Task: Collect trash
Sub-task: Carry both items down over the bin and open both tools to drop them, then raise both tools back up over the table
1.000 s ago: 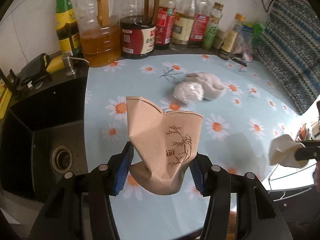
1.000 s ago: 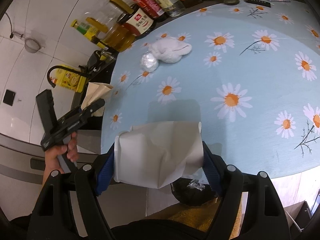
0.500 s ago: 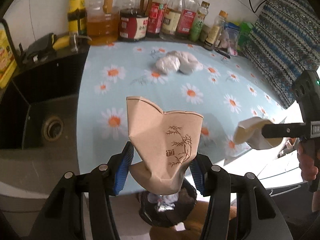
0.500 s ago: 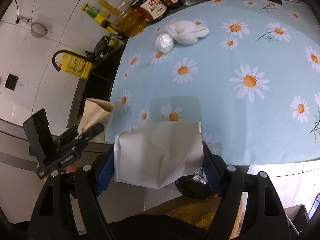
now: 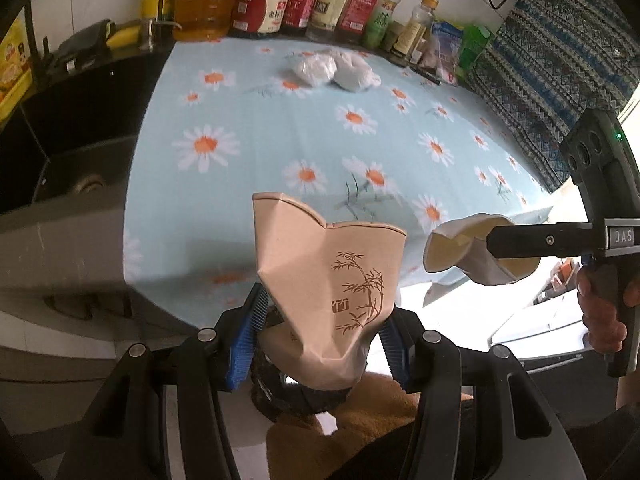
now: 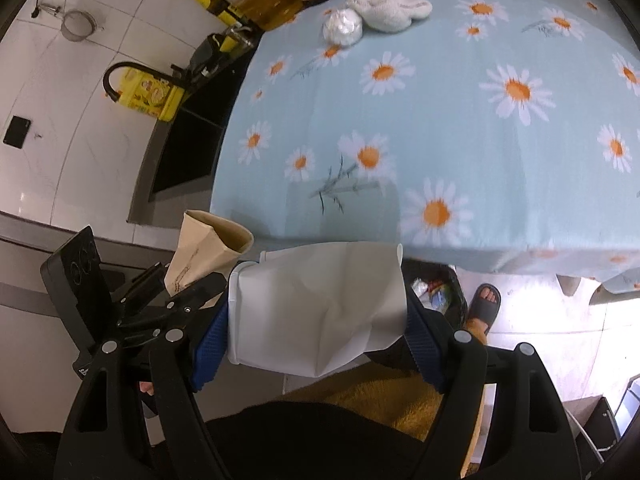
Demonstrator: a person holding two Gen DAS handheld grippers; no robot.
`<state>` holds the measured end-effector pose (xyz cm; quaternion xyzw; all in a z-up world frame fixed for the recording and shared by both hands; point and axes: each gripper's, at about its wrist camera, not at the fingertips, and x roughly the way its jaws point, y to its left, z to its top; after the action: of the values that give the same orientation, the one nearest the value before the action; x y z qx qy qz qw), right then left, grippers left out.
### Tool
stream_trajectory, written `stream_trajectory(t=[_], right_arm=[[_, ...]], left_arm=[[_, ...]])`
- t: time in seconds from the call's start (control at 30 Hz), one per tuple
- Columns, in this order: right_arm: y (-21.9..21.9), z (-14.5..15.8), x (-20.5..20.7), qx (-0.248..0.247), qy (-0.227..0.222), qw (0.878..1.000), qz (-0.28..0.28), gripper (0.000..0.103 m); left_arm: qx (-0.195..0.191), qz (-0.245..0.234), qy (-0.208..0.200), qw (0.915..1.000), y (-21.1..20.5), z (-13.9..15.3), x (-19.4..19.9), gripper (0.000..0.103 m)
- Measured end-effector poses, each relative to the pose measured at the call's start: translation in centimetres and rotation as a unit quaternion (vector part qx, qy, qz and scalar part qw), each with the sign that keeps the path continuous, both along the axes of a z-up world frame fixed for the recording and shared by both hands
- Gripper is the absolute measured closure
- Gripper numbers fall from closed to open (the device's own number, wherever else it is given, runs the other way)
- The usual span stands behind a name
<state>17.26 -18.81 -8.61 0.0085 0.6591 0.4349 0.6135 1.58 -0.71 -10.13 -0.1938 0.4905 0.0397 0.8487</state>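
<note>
**Two crushed paper cups held at the front edge of a daisy-print worktop**

The left gripper [image 5: 322,334] has its blue-padded fingers [image 5: 246,338] closed on a crumpled tan paper cup printed with a brown bamboo drawing [image 5: 330,280]. The cup is squashed at its base and stands mouth up between the pads. It hangs just off the near edge of the worktop covered in a light blue cloth with white and orange daisies [image 5: 280,128].

The right gripper [image 6: 316,332] has its fingers closed on a flattened white paper cup [image 6: 320,304], which lies sideways between the pads, also just past the cloth's near edge. In the left wrist view, the same white cup [image 5: 472,252] shows beside the tan one, close but apart, with a hand [image 5: 604,304] on the black handle.

Below both cups, on the floor, sits a black bin lined with a dark bag [image 6: 436,292] holding some wrappers. A sandalled foot [image 6: 484,306] stands just beside it.

Far back on the worktop lie a white crumpled cloth [image 6: 388,8] and a small white plastic-wrapped ball [image 6: 343,29], touching each other. A row of sauce and oil bottles [image 5: 280,4] lines the wall behind.
</note>
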Motion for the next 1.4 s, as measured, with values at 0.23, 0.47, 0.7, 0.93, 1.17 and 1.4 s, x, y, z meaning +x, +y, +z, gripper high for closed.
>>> stream_trajectory(t=[0.23, 0.47, 0.7, 0.93, 1.17, 1.4], right_arm=[[-1.3, -2.6, -1.9, -0.036, 0.014, 0.999, -0.002, 0.026], [-2.2, -6.0, -2.8, -0.07, 0.035, 0.997, -0.017, 0.026], [-3.0, -9.5, -3.5, -0.096, 0.059, 0.993, -0.025, 0.026], [-2.9, -11.9, -3.3, -0.11, 0.076, 0.99, -0.039, 0.026], [-2.6, -12.8, -2.8, -0.109, 0.091, 0.989, -0.051, 0.023], [-3.3, -12.9, -2.1, -0.106, 0.106, 0.987, -0.065, 0.013]], left_arm=[[-0.013, -0.026, 0.041, 0.9987, -1.8, -3.3, -1.3, 0.051], [-0.027, -0.044, 0.085, 0.9951, -3.2, -7.2, -1.4, 0.051], [-0.037, -0.051, 0.126, 0.99, -4.0, -10.6, -1.5, 0.051], [-0.04, -0.041, 0.146, 0.9876, -4.2, -12.1, -1.1, 0.051], [-0.037, -0.026, 0.166, 0.9851, -4.4, -12.7, -0.5, 0.033], [-0.033, -0.008, 0.171, 0.9847, -3.7, -12.7, -0.4, 0.025]])
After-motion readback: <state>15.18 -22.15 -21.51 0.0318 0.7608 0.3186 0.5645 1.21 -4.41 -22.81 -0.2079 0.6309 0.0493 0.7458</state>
